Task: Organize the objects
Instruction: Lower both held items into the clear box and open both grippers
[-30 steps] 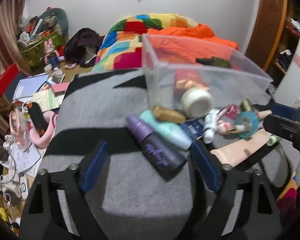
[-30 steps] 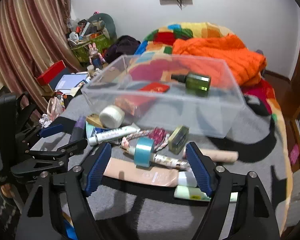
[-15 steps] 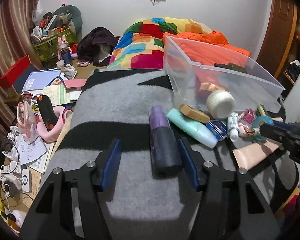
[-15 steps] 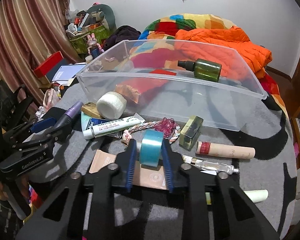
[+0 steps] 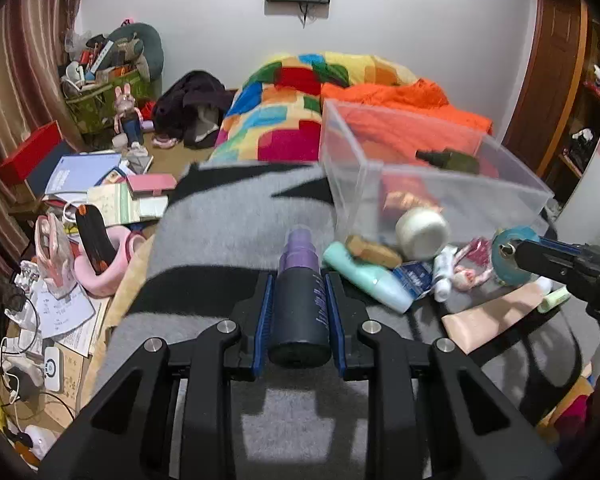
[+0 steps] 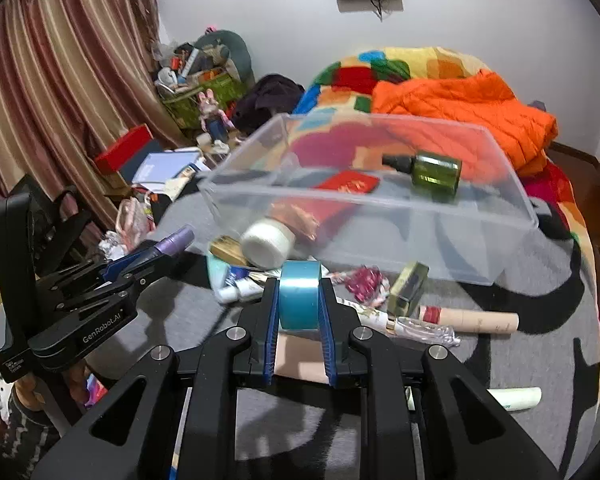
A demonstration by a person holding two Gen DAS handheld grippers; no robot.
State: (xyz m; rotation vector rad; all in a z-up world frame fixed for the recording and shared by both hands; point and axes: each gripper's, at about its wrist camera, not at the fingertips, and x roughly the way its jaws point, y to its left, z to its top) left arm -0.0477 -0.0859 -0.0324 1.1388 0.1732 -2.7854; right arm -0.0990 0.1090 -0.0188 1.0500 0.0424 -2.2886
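Left claw (image 5: 300, 312): just closed on purple-capped bottle (image 5: 300, 300) | right claw (image 6: 299, 312): just closed on blue tape roll (image 6: 299, 294) | both near clear bin (image 6: 500, 208), ready for binning

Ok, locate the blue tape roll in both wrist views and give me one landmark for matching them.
Left wrist view: the blue tape roll sits at the far right edge, clamped in the tip of the right gripper.
Right wrist view: it is at lower centre, pressed between the blue pads, in front of the bin.
Shared landmark: the clear plastic bin, with the green bottle inside it.
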